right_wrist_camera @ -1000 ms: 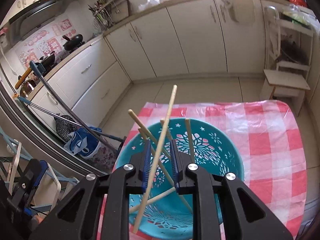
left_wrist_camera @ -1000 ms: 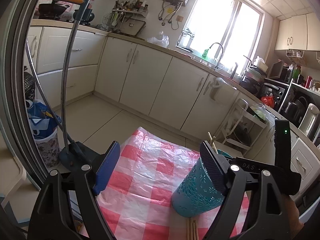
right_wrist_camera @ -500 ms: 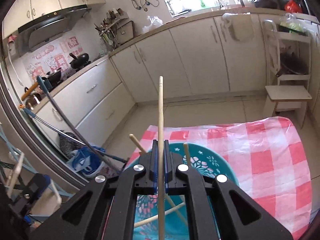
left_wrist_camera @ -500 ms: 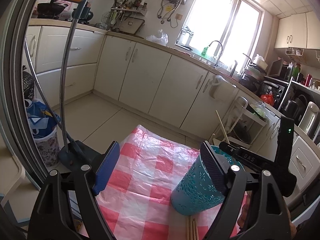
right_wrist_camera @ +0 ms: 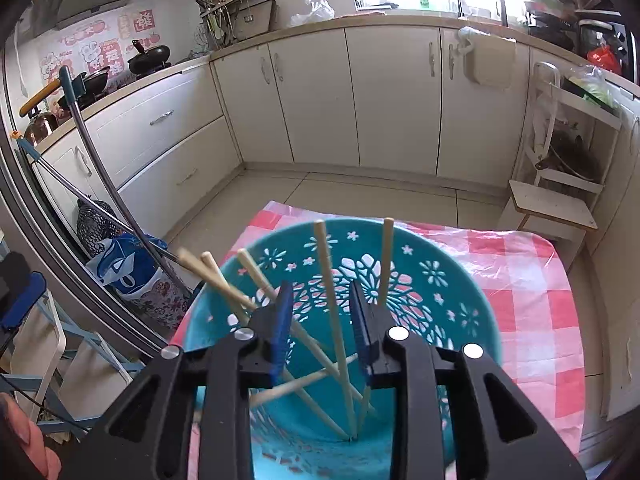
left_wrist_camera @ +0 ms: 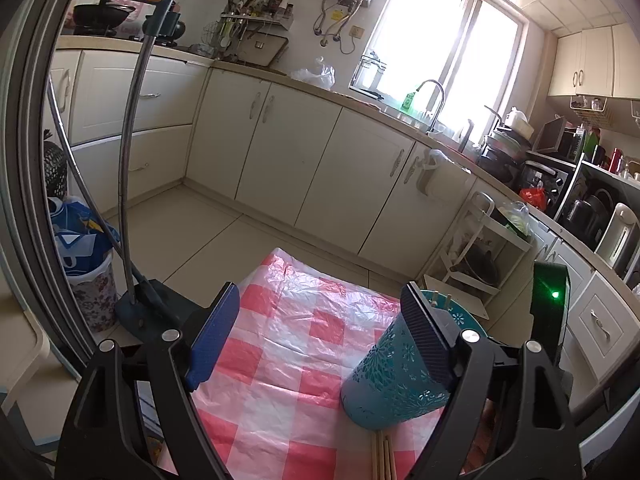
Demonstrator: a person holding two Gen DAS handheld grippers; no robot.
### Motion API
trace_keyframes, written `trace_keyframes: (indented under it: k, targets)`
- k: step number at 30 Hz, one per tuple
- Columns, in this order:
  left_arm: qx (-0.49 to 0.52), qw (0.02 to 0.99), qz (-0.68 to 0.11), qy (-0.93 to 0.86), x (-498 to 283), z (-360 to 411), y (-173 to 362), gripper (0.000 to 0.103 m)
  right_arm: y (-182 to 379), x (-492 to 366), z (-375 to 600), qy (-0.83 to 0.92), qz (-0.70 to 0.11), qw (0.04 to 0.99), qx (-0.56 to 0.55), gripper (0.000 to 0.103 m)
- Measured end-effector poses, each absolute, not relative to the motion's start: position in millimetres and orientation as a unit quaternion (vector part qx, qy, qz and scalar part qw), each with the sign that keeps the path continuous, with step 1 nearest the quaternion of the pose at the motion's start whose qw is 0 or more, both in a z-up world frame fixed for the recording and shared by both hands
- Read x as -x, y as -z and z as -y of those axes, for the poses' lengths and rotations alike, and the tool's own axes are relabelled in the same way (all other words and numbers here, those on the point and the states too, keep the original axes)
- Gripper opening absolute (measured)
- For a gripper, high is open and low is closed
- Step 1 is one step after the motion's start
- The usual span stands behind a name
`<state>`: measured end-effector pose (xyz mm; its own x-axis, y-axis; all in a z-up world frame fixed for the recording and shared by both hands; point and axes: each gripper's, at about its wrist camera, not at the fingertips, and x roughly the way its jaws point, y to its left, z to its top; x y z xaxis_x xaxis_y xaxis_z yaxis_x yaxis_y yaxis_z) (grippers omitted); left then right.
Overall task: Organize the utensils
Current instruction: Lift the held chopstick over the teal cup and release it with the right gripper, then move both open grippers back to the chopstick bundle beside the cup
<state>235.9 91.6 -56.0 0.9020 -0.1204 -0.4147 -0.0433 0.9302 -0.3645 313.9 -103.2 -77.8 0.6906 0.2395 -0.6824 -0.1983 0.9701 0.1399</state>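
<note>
Released since half a second ago, the chopstick point(right_wrist_camera: 334, 320) now stands in the teal holder point(right_wrist_camera: 460, 304) between the right gripper's point(right_wrist_camera: 322, 330) parted fingers. Left gripper point(left_wrist_camera: 320, 340) hangs wide open beside the holder, gripping nothing.

left wrist beside teal holder point(left_wrist_camera: 394, 376), right wrist above it point(right_wrist_camera: 436, 280)

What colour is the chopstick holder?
Teal, with cut-out flower patterns; the holder shows best in the right wrist view.

left hand-held gripper point(left_wrist_camera: 320, 332): jaws wide apart | teal holder point(left_wrist_camera: 394, 376): on checked cloth point(left_wrist_camera: 280, 344) | chopsticks point(left_wrist_camera: 383, 456): beside it
</note>
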Motion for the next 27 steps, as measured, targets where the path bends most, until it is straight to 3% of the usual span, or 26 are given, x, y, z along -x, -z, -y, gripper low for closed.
trace_keyframes:
  k: [3,8,12,27]
  targets:
    - [0.184,0.957,-0.221,0.02,-236,-92,56,0.079,70,-308,106,-0.118,-0.369,0.921,-0.029,0.038]
    - [0.176,0.959,-0.222,0.02,-235,-93,56,0.079,45,-286,119,-0.117,-0.334,0.934,-0.047,0.04]
    - [0.164,0.961,-0.222,0.019,-233,-93,55,0.079,31,-247,134,-0.099,-0.293,0.949,-0.06,0.054]
    - [0.088,0.974,-0.207,0.027,-191,-74,56,0.082,75,-80,159,-0.017,-0.279,0.957,-0.076,0.054]
